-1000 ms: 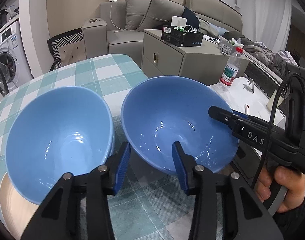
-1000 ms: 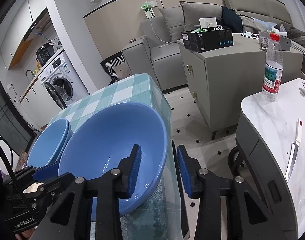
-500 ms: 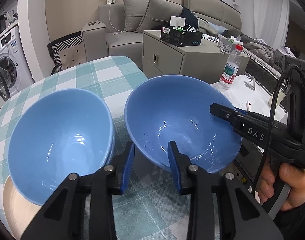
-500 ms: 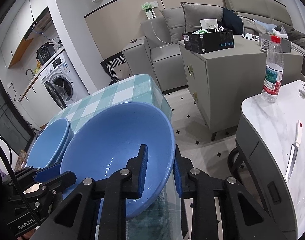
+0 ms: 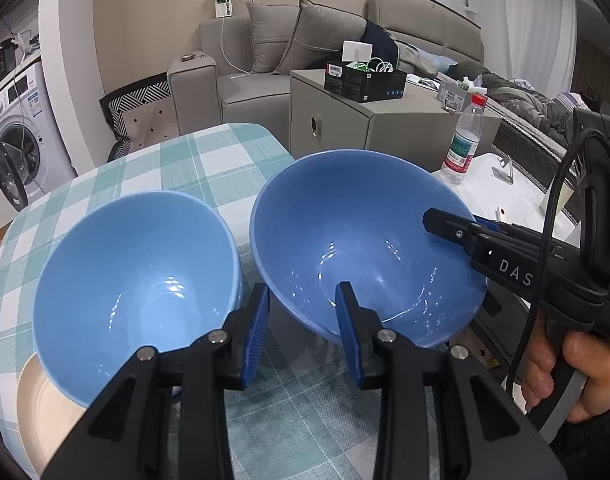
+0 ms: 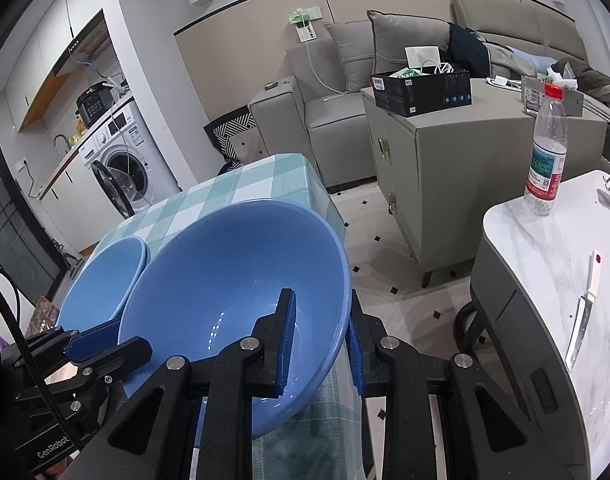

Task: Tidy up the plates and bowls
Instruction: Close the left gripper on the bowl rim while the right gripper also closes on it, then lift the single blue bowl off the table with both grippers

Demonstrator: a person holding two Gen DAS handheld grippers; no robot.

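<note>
Two blue bowls are on the teal checked table (image 5: 209, 160). The right bowl (image 5: 357, 240) (image 6: 233, 280) is tilted and lifted off the cloth. My right gripper (image 6: 321, 340) is shut on its rim, one finger inside and one outside; it also shows in the left wrist view (image 5: 457, 228). My left gripper (image 5: 303, 320) is open, with the near rim of the right bowl between its fingers. The left bowl (image 5: 137, 272) (image 6: 105, 276) sits on a beige plate (image 5: 41, 412).
A grey cabinet (image 5: 365, 128) with a black box stands behind the table. A white marble counter (image 6: 553, 272) to the right holds a water bottle (image 6: 545, 152) and a knife (image 6: 585, 312). A sofa and a washing machine (image 6: 121, 164) are further back.
My right gripper has closed on the right bowl's rim and lifted and tilted the bowl. My left gripper has narrowed a little around the near rim.
</note>
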